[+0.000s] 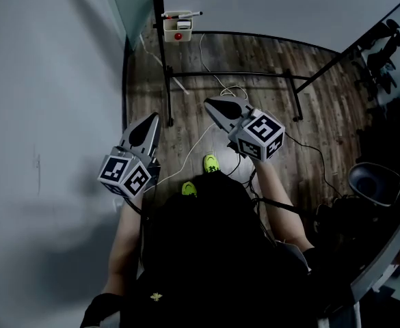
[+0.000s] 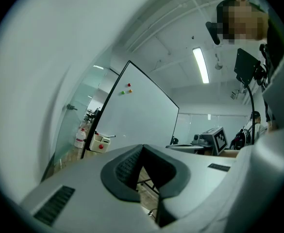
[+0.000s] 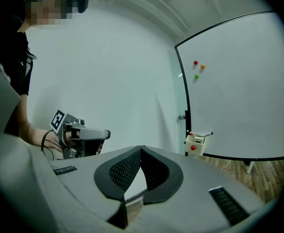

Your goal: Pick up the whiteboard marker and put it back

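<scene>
Whiteboard marker [image 1: 188, 14] lying slim and level across cream holder [image 1: 178, 26] at whiteboard's [image 1: 288, 5] lower corner, well apart from left gripper [image 1: 151, 119] and right gripper [image 1: 209, 104], both pressed together on nothing

A whiteboard [image 1: 275, 5] on a black stand [image 1: 234, 74] fills the far edge of the wooden floor [image 1: 254, 57], with a grey wall [image 1: 49, 80] along the floor's left edge. A white cable [image 1: 204, 60] trails across the planks under the stand. Red [image 3: 195, 62], orange [image 3: 202, 66] and green [image 3: 196, 76] magnets sit close together high on the board. A dark chair [image 1: 370, 182] stands at the floor's right edge, and a ceiling light [image 2: 200, 64] glows overhead
</scene>
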